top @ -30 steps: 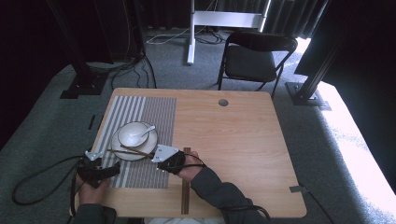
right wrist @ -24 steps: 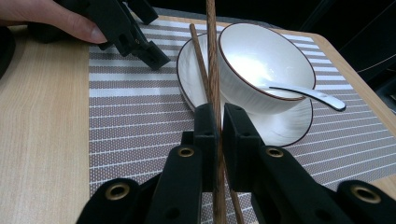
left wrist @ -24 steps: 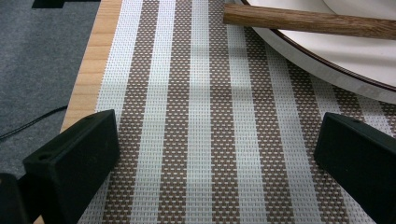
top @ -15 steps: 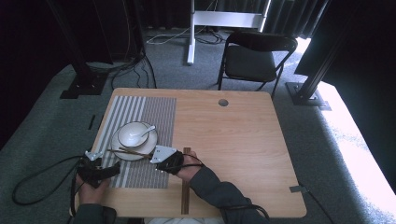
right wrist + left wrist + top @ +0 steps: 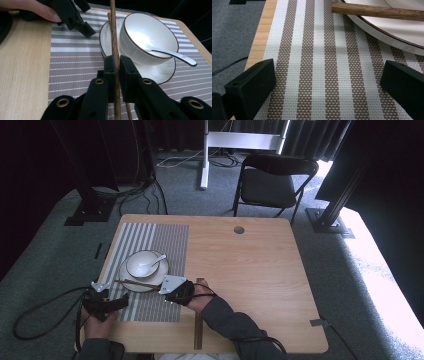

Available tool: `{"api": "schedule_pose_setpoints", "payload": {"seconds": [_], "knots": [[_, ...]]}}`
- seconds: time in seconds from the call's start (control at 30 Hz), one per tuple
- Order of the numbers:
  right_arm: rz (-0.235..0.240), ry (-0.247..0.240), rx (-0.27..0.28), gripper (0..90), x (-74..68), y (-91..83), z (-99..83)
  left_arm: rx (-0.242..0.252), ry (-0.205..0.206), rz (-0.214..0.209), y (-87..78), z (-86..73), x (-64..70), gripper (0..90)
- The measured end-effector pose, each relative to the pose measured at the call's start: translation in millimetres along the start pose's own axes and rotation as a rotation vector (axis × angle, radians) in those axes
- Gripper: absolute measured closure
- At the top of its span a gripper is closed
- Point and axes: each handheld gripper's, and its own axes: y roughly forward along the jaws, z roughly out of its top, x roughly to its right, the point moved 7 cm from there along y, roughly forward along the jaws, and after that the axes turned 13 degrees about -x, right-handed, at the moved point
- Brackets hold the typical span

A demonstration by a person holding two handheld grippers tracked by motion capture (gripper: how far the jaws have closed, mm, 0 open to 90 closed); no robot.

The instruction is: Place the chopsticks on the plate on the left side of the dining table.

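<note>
Resting at the near left corner of the tabletop [image 5: 260, 270], the left claw [image 5: 112, 304] sits low over the striped placemat [image 5: 150, 245], held by the person's left hand [image 5: 97, 325]; in the left gripper view its two black jaws stand wide apart with only the brown-and-white weave between them, gripping nothing. Just beyond it, toward the far side of the mat, lies the white saucer [image 5: 131, 281] with a dark rim line, and on the saucer stands the white bowl [image 5: 145, 263] with a white spoon [image 5: 156, 262] leaning inside, its handle pointing out over the bowl's right edge. A pair of brown wooden chopsticks [image 5: 136, 284] lies across the near rim of the saucer, their free ends reaching left past the plate toward the left claw, as the left gripper view shows at its top edge. To the right of the saucer, at the mat's right border, the right claw [image 5: 167, 290] is closed tightly on the chopsticks: in the right gripper view the jaws pinch the wooden sticks between them, the sticks running straight ahead over the saucer beside the bowl. Behind it the person's right hand [image 5: 192, 295] and dark sleeve [image 5: 235, 327] come in over the bare wood. A dark wooden strip [image 5: 198, 320] lies on the tabletop under that forearm.
</note>
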Motion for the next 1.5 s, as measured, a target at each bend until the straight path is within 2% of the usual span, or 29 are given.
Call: {"api": "schedule_pose_setpoints", "payload": {"seconds": [1.5], "knots": [[0.016, -0.035, -0.029, 84.2, 4.3, 17.2, 10.8, 0.000, 0.000, 0.000, 0.0, 0.0, 0.0, 0.3]]}}
